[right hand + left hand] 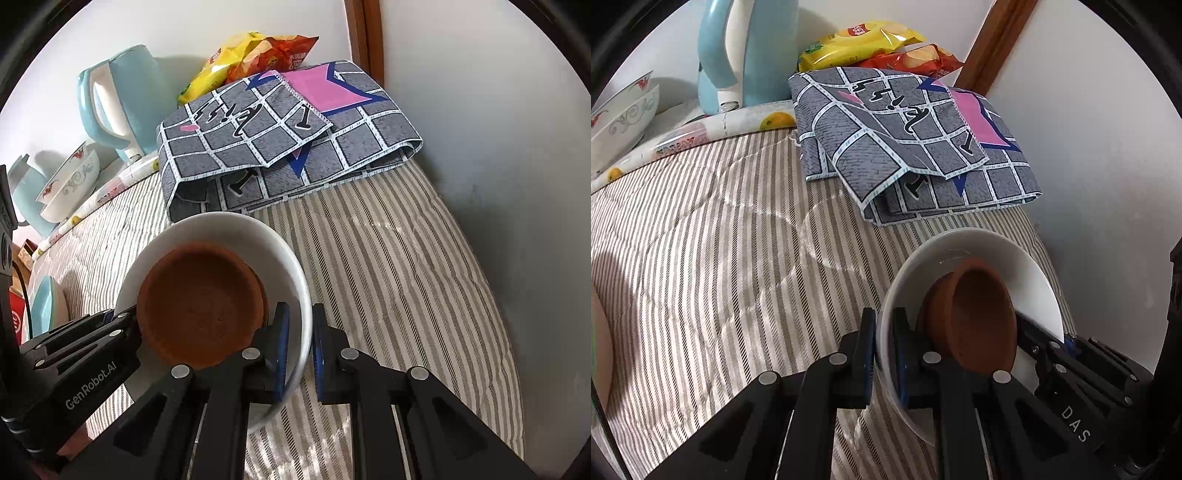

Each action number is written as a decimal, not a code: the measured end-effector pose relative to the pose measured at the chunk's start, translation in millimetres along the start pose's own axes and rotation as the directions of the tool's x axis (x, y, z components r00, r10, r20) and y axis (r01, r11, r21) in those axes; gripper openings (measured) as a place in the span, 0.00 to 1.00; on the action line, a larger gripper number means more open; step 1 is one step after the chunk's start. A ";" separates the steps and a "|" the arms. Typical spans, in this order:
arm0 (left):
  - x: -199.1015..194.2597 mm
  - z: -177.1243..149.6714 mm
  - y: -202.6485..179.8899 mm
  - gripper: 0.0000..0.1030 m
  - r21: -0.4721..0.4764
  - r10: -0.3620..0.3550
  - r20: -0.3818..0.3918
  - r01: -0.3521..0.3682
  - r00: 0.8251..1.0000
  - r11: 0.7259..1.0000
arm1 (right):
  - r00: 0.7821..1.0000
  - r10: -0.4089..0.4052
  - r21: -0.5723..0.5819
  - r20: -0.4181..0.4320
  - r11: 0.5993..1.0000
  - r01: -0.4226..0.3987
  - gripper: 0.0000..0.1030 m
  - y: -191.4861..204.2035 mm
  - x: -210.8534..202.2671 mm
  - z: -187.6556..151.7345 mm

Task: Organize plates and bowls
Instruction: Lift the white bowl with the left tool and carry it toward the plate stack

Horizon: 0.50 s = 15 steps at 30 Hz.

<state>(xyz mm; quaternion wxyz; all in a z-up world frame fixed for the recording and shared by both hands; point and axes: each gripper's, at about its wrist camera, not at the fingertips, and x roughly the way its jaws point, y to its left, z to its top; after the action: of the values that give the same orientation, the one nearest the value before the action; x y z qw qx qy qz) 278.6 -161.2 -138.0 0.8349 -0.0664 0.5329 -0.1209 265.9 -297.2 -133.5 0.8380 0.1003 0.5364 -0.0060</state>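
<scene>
Left wrist view: left gripper (884, 354) clamps the white plate (1027, 269) at its 9 o'clock rim; right gripper (299, 347) clamps the 3 o'clock rim. Brown bowl (201, 306) sits inside the plate, between both claws, above the striped cloth (388, 266). Stacked patterned bowls (620, 114) lie toward 10 o'clock, nearer the left hand.

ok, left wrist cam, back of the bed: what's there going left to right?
Floral-patterned white bowls → pale blue electric kettle → yellow snack bag → red snack bag → brown wooden post. The folded grey checked cloth lies in front of the bags.
</scene>
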 end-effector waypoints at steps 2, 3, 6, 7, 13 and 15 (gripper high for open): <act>-3.2 -2.9 0.7 0.09 -0.001 0.003 0.000 -0.003 1.000 1.000 | 1.000 0.002 0.003 0.001 1.000 -0.002 0.11 1.0 -2.9 -3.8; -4.7 -4.3 1.2 0.09 -0.001 0.004 0.000 -0.004 1.000 1.000 | 1.000 0.003 0.003 0.001 1.000 -0.003 0.11 1.4 -4.2 -5.4; -10.4 -9.0 2.6 0.09 -0.005 0.007 0.000 -0.007 1.000 1.000 | 1.000 0.005 0.003 0.002 1.000 -0.005 0.11 2.4 -9.2 -10.7; -12.2 -9.9 2.9 0.09 -0.006 0.007 0.001 -0.007 1.000 1.000 | 1.000 0.005 0.003 0.004 1.000 -0.005 0.11 2.8 -11.6 -12.8; -27.1 -16.6 2.2 0.09 -0.008 0.001 0.014 -0.001 1.000 1.000 | 1.000 0.003 -0.006 0.020 1.000 -0.003 0.11 5.7 -27.5 -21.3; -34.3 -18.9 1.7 0.09 -0.006 0.000 0.024 0.000 1.000 1.000 | 1.000 0.005 -0.006 0.031 1.000 -0.005 0.11 6.6 -33.9 -23.2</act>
<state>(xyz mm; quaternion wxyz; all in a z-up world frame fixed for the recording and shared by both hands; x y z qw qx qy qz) 247.8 -149.9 -116.5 0.8410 -0.0704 0.5233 -0.1184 231.4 -290.1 -111.3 0.8464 0.0989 0.5232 -0.0039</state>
